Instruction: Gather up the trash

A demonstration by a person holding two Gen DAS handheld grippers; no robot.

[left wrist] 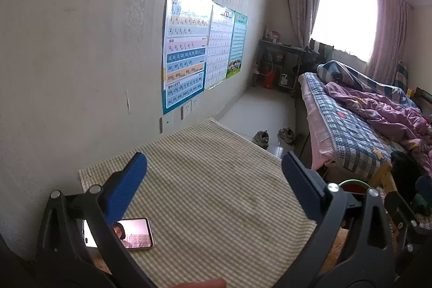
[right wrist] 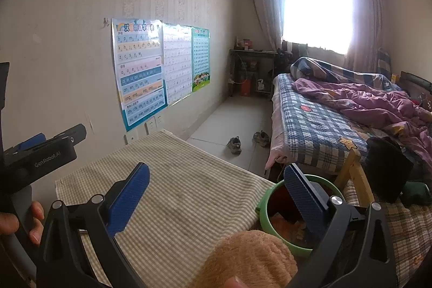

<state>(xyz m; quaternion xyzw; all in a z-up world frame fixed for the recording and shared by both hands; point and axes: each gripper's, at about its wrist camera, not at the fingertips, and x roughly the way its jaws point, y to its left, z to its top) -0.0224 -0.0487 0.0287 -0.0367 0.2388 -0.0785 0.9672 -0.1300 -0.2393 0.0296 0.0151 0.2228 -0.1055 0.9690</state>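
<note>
Here, one bed (right wrist: 324, 120) fills the right; one striped table (left wrist: 216, 193) is bare but for one phone (left wrist: 135, 234). Three wall charts (right wrist: 140, 72) show pinyin. One green bin (right wrist: 270, 223) holds orange scraps. Left gripper (left wrist: 214, 174), marked "GenRobot.AI", and right gripper (right wrist: 216, 185) gape empty.

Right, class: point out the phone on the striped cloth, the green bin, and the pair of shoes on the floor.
phone (left wrist: 135, 234), left wrist view, on its lit screen.
green bin (right wrist: 272, 192), right wrist view, on its rim's left edge.
shoes (right wrist: 234, 145), right wrist view, on the nearer shoe.
</note>
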